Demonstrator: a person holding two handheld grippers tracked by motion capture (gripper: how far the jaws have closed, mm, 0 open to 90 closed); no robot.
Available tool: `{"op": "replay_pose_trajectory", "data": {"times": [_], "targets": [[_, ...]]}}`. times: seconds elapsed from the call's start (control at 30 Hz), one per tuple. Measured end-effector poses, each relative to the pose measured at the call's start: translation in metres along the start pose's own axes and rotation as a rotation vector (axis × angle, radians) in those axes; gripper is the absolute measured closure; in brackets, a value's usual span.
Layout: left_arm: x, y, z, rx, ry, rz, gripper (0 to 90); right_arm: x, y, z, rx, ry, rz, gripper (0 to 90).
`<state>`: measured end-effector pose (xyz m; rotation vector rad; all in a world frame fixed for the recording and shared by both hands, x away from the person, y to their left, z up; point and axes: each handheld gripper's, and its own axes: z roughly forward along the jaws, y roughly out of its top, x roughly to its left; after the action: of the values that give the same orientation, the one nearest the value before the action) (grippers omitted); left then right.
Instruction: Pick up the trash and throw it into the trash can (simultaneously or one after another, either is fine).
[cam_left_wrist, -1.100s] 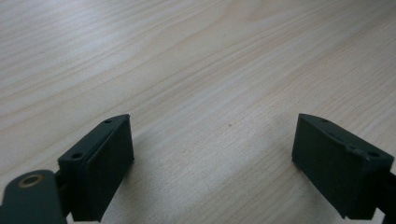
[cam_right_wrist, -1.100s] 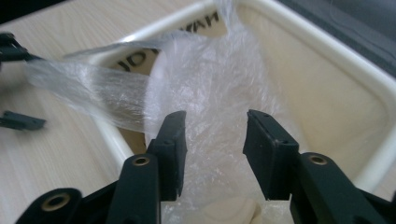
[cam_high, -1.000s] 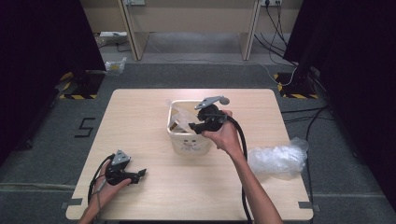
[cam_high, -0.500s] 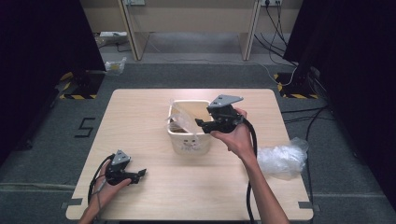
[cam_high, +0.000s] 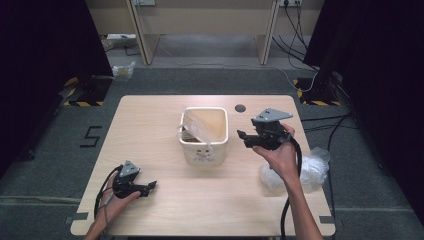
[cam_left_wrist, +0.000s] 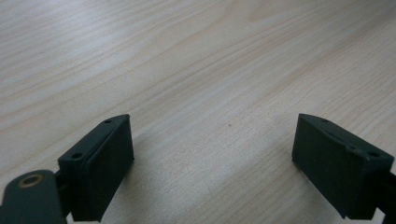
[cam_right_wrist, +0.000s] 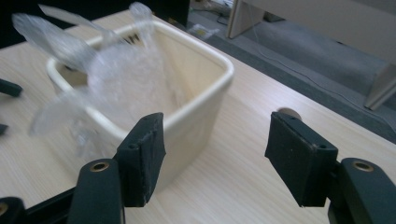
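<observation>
Currently: both grippers empty, jaws apart.
Your right gripper (cam_high: 246, 139) hovers at 3 o'clock of the cream square plastic basket (cam_high: 221, 142) holding crinkled clear plastic film (cam_high: 196, 125), probably aligned for its rim; your left gripper (cam_high: 151, 186) rests at 7 o'clock.

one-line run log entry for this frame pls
left gripper: open, low over table | right gripper: open, empty, beside bin | clear plastic bag: in bin | crumpled plastic: table's right edge

A black figure "5" (cam_high: 92, 136) is marked on the dark grey carpeted floor (cam_high: 60, 150) left of the pale wooden counter (cam_high: 150, 115). Nothing else is legible.
</observation>
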<state>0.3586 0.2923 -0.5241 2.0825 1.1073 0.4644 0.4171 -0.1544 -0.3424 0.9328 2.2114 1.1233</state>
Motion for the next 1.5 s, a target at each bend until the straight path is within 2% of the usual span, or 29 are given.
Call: {"op": "replay_pose_trajectory", "data": {"times": [0.13, 0.47, 0.73, 1.13, 1.3, 1.5], "targets": [[0.000, 0.000, 0.000, 0.000, 0.000, 0.000, 11.6, -0.005, -0.017, -0.008, 0.021, -0.040, 0.003, 36.5], [0.000, 0.000, 0.000, 0.002, 0.000, 0.002, 11.6, -0.017, -0.059, -0.022, 0.046, -0.100, 0.064, 32.8], [0.000, 0.000, 0.000, 0.000, 0.000, 0.000, 11.6, -0.016, -0.086, -0.026, 0.071, -0.163, 0.111, 28.9], [0.000, 0.000, 0.000, 0.000, 0.000, 0.000, 11.5, -0.015, -0.117, -0.025, 0.090, -0.169, 0.162, 25.7], [0.000, 0.000, 0.000, -0.001, 0.001, 0.000, 11.6, -0.014, -0.132, -0.019, 0.127, -0.165, 0.182, 24.0], [0.000, 0.000, 0.000, -0.001, 0.001, 0.000, 11.6, -0.017, -0.144, -0.011, 0.184, -0.183, 0.186, 22.4]]}}
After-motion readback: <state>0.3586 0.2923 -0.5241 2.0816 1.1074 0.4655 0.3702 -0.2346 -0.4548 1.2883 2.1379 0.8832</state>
